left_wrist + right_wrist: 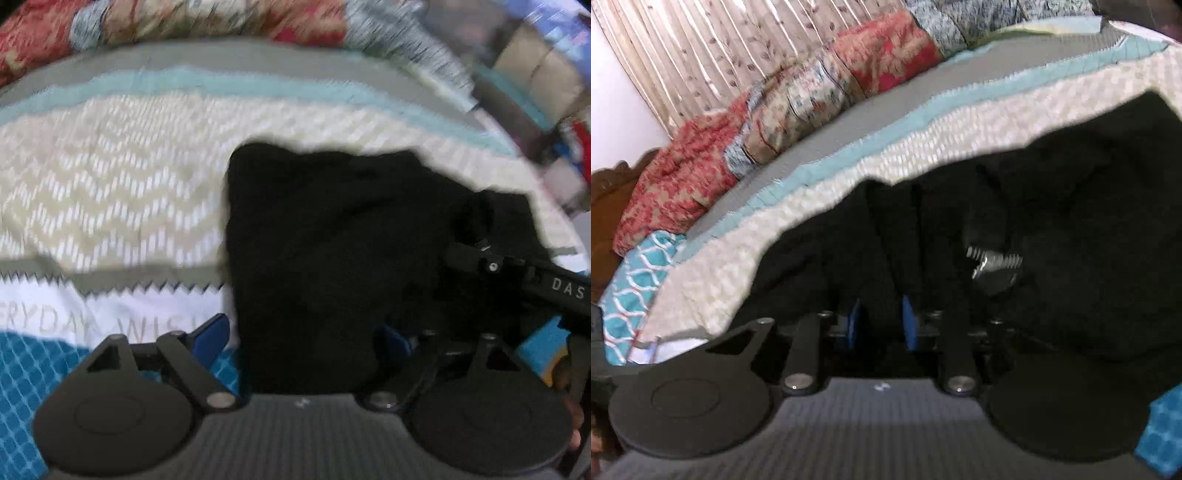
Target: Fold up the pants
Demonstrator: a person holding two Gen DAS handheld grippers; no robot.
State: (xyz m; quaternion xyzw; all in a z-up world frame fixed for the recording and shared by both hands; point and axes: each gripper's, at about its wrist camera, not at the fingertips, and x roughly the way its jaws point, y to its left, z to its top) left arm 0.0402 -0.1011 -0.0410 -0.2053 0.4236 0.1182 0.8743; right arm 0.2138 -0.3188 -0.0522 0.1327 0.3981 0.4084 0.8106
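Note:
The black pants (332,240) lie bunched on a patterned bedspread (110,177). My left gripper (303,343) is open, its blue pads (210,332) spread wide, and a fold of the pants lies between them. The other gripper's black arm (517,273) reaches in from the right onto the pants. In the right wrist view the pants (1071,221) fill the middle and right. My right gripper (881,325) has its blue pads (908,325) close together with black cloth pinched between them. A metal zipper or clasp (993,258) shows on the cloth.
A red floral quilt (701,177) is heaped along the far side of the bed, under a striped curtain (720,48). A teal patterned cloth (635,280) lies at the left. A wooden headboard (605,199) stands at the far left. Clutter (546,85) sits beyond the bed's right edge.

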